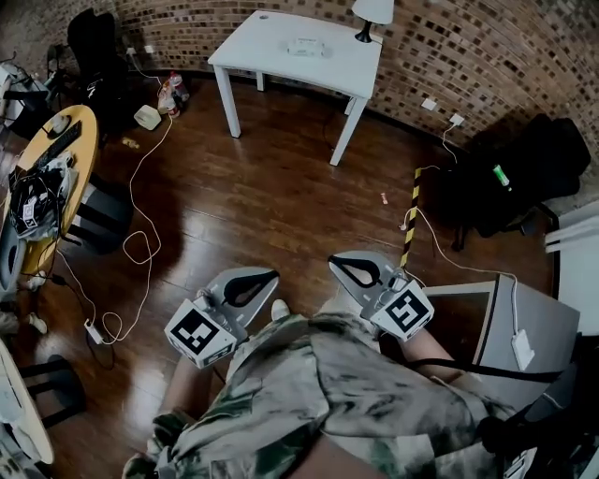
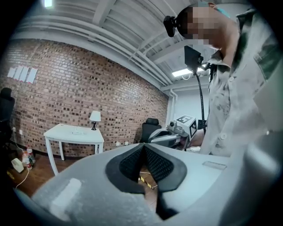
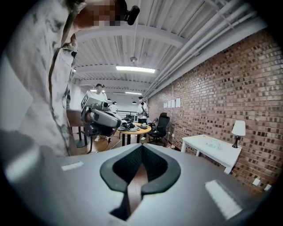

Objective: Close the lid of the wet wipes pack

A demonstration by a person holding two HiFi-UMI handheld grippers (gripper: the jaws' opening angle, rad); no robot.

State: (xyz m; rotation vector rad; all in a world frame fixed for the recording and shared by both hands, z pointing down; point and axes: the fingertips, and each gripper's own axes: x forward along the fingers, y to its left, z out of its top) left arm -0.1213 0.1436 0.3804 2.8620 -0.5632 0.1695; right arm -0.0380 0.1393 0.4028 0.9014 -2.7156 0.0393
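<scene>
White table (image 1: pixel 281 58) by the brick wall, lamp (image 1: pixel 372 14) on its corner, wipes pack (image 1: pixel 307 45) lying flat on top. Well short of it, left gripper (image 1: pixel 255 283) and right gripper (image 1: pixel 351 269) hover side by side against the person's shirt (image 1: pixel 356 393), jaws pressed together, empty.

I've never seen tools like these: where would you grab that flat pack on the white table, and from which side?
Probably from above, with the jaws across its narrower width: the pack lies flat near the middle of the white table. Its finer details are too small to make out.
</scene>
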